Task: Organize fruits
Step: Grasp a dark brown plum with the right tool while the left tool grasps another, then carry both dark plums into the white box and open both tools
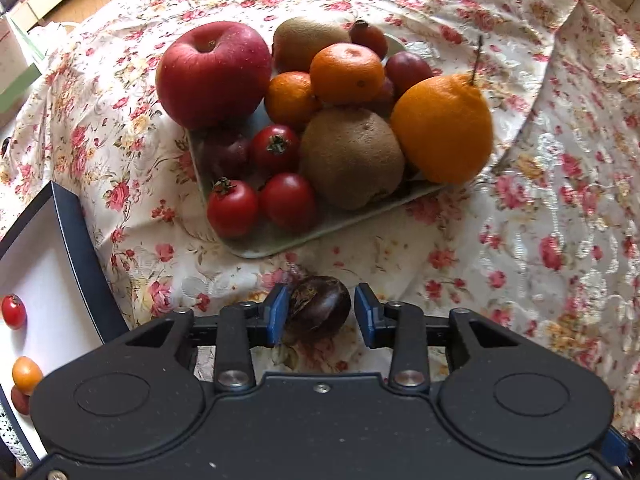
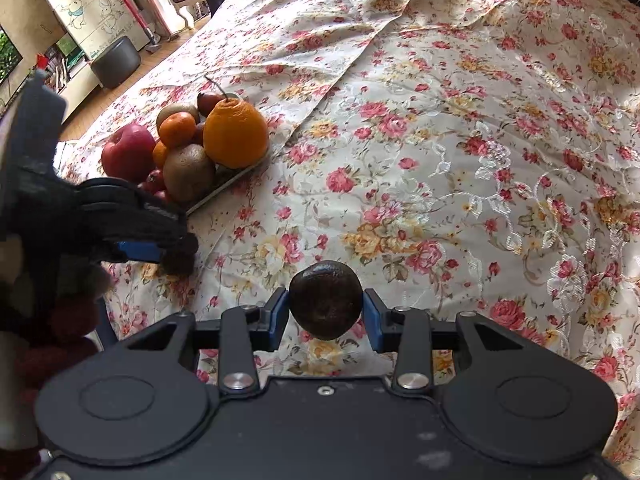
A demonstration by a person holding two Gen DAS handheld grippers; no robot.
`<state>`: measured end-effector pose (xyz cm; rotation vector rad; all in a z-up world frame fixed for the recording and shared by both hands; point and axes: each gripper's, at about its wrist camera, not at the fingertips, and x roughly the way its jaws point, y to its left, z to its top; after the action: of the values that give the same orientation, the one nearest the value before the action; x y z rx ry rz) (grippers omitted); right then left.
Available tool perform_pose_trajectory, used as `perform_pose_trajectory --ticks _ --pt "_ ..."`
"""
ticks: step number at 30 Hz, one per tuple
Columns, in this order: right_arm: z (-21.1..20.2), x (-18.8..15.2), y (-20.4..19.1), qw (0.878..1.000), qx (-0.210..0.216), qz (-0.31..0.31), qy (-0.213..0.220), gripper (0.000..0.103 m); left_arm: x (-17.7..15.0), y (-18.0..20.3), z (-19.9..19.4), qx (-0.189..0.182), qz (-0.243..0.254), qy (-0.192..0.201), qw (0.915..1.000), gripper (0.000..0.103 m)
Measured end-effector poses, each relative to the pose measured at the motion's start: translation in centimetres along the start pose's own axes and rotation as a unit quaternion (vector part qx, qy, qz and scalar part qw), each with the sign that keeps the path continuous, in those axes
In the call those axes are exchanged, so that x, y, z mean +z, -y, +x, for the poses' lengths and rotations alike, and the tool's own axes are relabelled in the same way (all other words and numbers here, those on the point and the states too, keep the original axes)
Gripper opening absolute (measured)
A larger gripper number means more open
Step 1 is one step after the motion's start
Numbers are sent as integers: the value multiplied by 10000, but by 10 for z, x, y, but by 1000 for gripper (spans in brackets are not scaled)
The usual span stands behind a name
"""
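A pale green tray [image 1: 256, 246] on the floral cloth holds a red apple [image 1: 212, 74], two kiwis, mandarins, a large orange [image 1: 442, 128], tomatoes and dark plums. My left gripper [image 1: 321, 314] is low over the cloth with a dark chestnut-like fruit [image 1: 318, 310] between its blue pads; the left pad touches it, the right pad stands a little off. My right gripper [image 2: 326, 306] is shut on a similar dark round fruit [image 2: 325, 304], held above the cloth. The left gripper also shows in the right wrist view [image 2: 160, 250], with the tray [image 2: 232, 178] behind it.
A white board with a dark frame [image 1: 80, 240] lies at the left, with a small tomato [image 1: 14, 311], a small orange fruit [image 1: 27, 374] and a dark fruit on it. Floral cloth [image 2: 440, 160] spreads right. Furniture stands beyond the far edge.
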<state>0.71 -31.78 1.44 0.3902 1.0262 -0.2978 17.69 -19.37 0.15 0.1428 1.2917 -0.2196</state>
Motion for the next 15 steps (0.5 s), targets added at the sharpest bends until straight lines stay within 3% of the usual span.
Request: perform_pose_trajectory --ticks 7,15 --pt "2 -3 -9 9999 37 -109 -26 41 -1 -7 10 -125 -187 -48 9997 49" --pt "-1 -5 -20 9997 31 -232 -54 41 -20 -22 -7 -266 -286 -198 9990 49"
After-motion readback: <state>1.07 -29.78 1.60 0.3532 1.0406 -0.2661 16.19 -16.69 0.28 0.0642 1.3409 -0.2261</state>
